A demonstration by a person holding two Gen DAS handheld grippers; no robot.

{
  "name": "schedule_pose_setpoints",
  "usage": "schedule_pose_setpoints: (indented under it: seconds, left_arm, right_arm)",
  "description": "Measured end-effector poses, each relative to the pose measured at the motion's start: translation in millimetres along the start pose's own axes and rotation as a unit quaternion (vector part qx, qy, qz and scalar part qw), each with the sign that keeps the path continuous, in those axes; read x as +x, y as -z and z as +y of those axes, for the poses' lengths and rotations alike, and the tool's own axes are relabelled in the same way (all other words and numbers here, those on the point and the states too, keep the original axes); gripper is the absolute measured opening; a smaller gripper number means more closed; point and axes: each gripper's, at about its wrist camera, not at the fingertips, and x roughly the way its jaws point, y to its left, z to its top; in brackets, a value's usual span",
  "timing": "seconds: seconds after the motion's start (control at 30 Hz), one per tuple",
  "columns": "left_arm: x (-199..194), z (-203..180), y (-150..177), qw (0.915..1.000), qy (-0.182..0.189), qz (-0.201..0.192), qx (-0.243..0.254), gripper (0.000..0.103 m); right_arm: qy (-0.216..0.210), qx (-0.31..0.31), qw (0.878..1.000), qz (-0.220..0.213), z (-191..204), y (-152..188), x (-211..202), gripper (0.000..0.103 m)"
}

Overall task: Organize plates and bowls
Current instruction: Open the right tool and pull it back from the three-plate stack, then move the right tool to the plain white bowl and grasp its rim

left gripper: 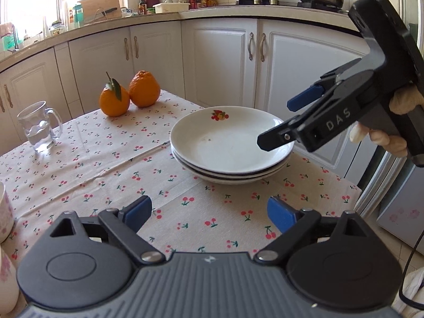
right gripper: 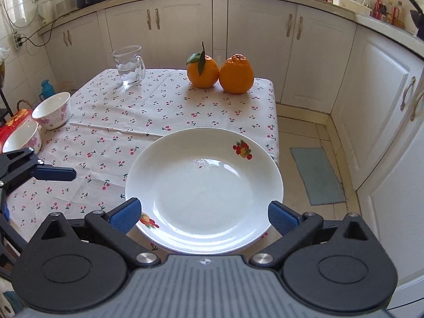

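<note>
A stack of three white plates [left gripper: 228, 148] with a fruit print sits near the right edge of the cherry-print table. My right gripper [left gripper: 278, 123] hovers open just above the stack's right rim, touching nothing. From the right wrist view the top plate [right gripper: 204, 180] lies below and between its wide-apart blue pads [right gripper: 127, 213]. My left gripper [left gripper: 209, 214] is open over bare cloth in front of the stack, and one of its fingers [right gripper: 55, 172] shows at the left. Two white bowls with pink flowers [right gripper: 53, 111] [right gripper: 22, 137] stand side by side at the table's left edge.
Two oranges [right gripper: 220, 73] and a glass mug [right gripper: 128, 65] holding a little water stand at the far side of the table. White cabinets [right gripper: 384, 100] run close along the right and back. A green mat [right gripper: 316, 175] lies on the floor beside the table.
</note>
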Motion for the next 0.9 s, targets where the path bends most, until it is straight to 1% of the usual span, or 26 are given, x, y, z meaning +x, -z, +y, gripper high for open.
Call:
schedule_pose_setpoints:
  seconds: [0.07,0.17,0.33,0.5,0.53,0.63,0.7,0.8,0.9]
  left_arm:
    - [-13,5,6,0.9999,-0.013,-0.002,-0.007,0.094]
    - [-34,13,16,0.9994,-0.03,-0.005,-0.016,0.095]
    - [-71,31,35,0.9975,-0.064,-0.004,-0.028,0.095]
    - [-111,46,56,0.9946,-0.103,-0.003,-0.017,0.095]
    - [-119,50,61,0.9938,-0.11,0.0,-0.015,0.095]
    - [-140,66,73,0.9933,-0.114,0.016,-0.013,0.095]
    - [-151,78,80,0.9922,-0.12,0.027,-0.016,0.095]
    - [-164,95,94,0.9886,-0.143,0.04,-0.025,0.095]
    - [-170,108,112,0.984,-0.165,0.056,-0.037,0.095]
  right_arm:
    - [0.008,-0.009,1.0,-0.009,16,6,0,0.103]
    - [-0.015,-0.006,1.0,-0.017,36,13,-2,0.103]
    - [-0.019,-0.028,0.999,-0.025,75,17,-1,0.103]
    - [-0.052,-0.059,0.997,-0.026,116,14,-2,0.103]
    - [-0.057,-0.066,0.996,-0.024,124,13,-2,0.103]
    - [-0.065,-0.093,0.993,-0.024,149,6,-4,0.103]
    - [-0.067,-0.109,0.992,-0.015,165,1,-3,0.103]
    - [-0.067,-0.132,0.989,-0.014,187,-8,-3,0.103]
    - [-0.09,-0.142,0.986,-0.011,208,-17,-2,0.103]
